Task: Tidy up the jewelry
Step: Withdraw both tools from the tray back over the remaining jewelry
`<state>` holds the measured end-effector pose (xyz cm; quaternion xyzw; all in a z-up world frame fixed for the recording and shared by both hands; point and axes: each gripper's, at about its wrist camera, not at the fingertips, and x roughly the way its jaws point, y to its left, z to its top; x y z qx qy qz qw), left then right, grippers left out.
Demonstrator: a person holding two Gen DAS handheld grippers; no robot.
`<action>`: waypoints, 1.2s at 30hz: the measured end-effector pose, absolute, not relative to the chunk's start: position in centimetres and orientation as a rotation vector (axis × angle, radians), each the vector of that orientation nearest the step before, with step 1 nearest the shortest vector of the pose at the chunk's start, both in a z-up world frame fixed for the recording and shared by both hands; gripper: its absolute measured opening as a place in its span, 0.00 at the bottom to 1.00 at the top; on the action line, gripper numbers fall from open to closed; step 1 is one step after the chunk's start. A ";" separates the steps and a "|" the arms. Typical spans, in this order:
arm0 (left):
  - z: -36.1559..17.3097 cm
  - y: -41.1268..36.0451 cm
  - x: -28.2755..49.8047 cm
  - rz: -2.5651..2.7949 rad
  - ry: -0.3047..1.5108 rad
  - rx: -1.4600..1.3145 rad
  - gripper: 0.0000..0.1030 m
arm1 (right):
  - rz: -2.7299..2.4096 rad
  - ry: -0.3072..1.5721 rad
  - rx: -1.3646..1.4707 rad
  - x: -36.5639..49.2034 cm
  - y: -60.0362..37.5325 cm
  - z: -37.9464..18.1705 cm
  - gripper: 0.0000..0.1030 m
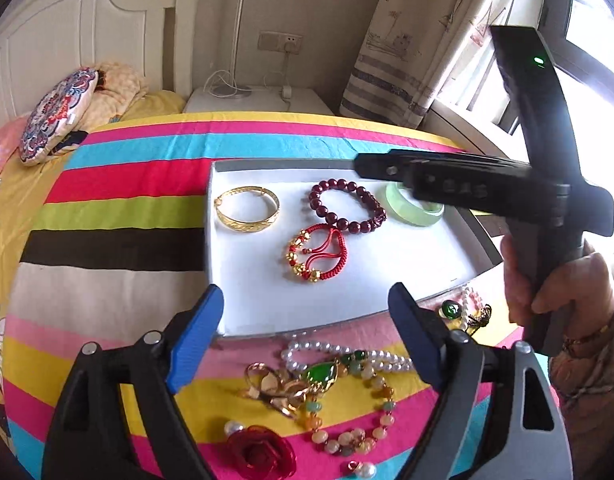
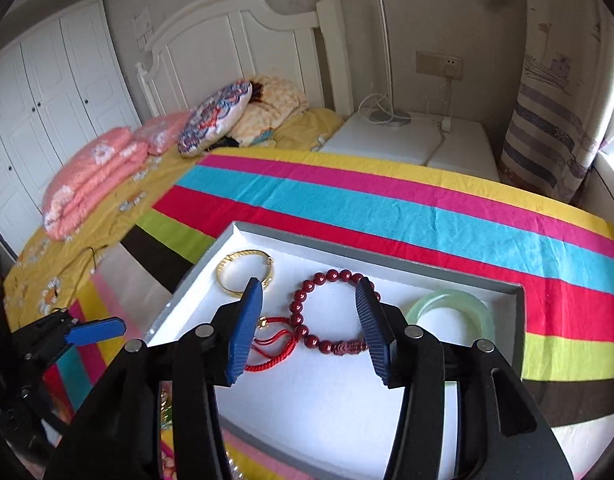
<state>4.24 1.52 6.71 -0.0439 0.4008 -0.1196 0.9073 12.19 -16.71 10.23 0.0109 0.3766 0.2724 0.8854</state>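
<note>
A: Nearest the left wrist camera, the left hand-held gripper (image 1: 305, 338) stands wide open with nothing between its blue pads. It hangs over the loose heap on the striped bedspread (image 1: 119, 184): pearl strand (image 1: 327, 350), green pendant (image 1: 321, 374), gold rings (image 1: 267, 382), amber bead string (image 1: 371, 420), red rose piece (image 1: 259, 458).

B: And the right one?

A: The right hand-held gripper (image 2: 309, 328) is over the white tray (image 2: 521, 320), jaws partly open, empty. The dark red bead bracelet (image 2: 307, 326) lies on the tray floor below and between the pads, not pinched. Just left of it lies the red cord bracelet (image 2: 273, 350).

B: Farther back in the tray?

A: The gold bangle (image 2: 237, 274) is at the far left and the green jade bangle (image 2: 451, 314) at the far right, both lying flat and apart from each other. So four pieces sit in the tray; the rest stay outside on the bed.

B: What does the next pick call for?

A: Probably the heap. It looks tangled, with pendant, pearls and rings overlapping. Best to take one piece at an outer edge, close on a firm part like the pendant body, and lift slowly so nothing drags along. The near half of the tray is free for setting down, clear of the cord bracelet.
</note>
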 end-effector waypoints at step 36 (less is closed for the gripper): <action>2.7 4.4 -5.1 -0.223 0.714 -0.057 0.98 | 0.520 0.759 -0.014 -4.4 -25.1 4.8 0.82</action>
